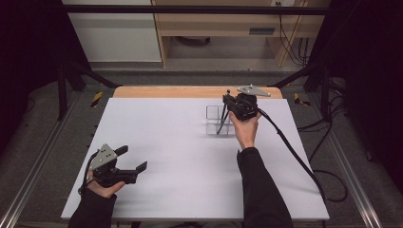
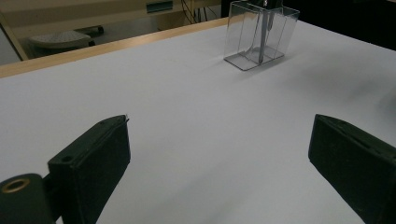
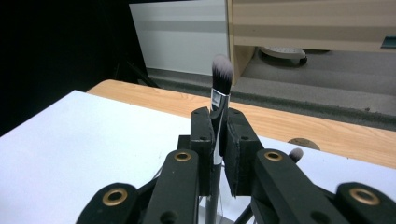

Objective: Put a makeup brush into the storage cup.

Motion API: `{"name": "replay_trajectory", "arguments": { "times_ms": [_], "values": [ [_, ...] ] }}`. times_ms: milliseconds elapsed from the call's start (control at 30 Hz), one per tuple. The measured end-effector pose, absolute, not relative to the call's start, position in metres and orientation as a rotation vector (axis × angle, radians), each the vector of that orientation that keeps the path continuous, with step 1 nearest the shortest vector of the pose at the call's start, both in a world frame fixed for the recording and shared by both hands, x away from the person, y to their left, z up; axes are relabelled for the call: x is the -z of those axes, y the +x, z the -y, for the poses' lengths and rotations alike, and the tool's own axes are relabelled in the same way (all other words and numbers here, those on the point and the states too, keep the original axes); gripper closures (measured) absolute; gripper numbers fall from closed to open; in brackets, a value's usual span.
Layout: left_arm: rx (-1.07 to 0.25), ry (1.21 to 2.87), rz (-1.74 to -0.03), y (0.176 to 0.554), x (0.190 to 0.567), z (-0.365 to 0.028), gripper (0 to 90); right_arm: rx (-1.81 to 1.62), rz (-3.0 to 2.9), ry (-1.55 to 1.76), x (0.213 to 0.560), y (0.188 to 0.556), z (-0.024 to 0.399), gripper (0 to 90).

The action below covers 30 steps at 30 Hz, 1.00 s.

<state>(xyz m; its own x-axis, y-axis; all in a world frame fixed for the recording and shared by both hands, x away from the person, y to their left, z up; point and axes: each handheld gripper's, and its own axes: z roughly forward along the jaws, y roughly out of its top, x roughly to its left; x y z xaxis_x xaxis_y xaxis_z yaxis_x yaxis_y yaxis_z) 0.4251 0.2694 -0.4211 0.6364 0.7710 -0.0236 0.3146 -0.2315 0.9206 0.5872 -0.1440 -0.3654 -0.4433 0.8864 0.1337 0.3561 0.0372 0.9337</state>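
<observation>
At the far right of the bench [image 1: 166,156], the right tool [image 1: 233,102] was clamped on a makeup brush [image 3: 220,93], bristles up, its long axis steeply upright with the handle reaching down into the clear holder [image 2: 259,35] directly below. The left tool [image 1: 130,159] rested wide open and empty, near left, well apart.

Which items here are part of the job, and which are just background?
In use:
- right gripper, shut on the grey-tipped makeup brush
- clear plastic divided holder, brush handle reaching down into it

Idle or background:
- left gripper, open, over the white tabletop
- wooden cabinet behind the table
</observation>
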Motion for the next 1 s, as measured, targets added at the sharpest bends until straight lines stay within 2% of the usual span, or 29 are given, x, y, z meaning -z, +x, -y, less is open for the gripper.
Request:
{"name": "replay_trajectory", "arguments": {
  "times_ms": [1000],
  "values": [
    [-0.546,1.815,-0.875,0.425,0.421,-0.269,5.1,-1.296,-1.919,1.309,0.399,0.588,0.137,82.6]
  ]
}}
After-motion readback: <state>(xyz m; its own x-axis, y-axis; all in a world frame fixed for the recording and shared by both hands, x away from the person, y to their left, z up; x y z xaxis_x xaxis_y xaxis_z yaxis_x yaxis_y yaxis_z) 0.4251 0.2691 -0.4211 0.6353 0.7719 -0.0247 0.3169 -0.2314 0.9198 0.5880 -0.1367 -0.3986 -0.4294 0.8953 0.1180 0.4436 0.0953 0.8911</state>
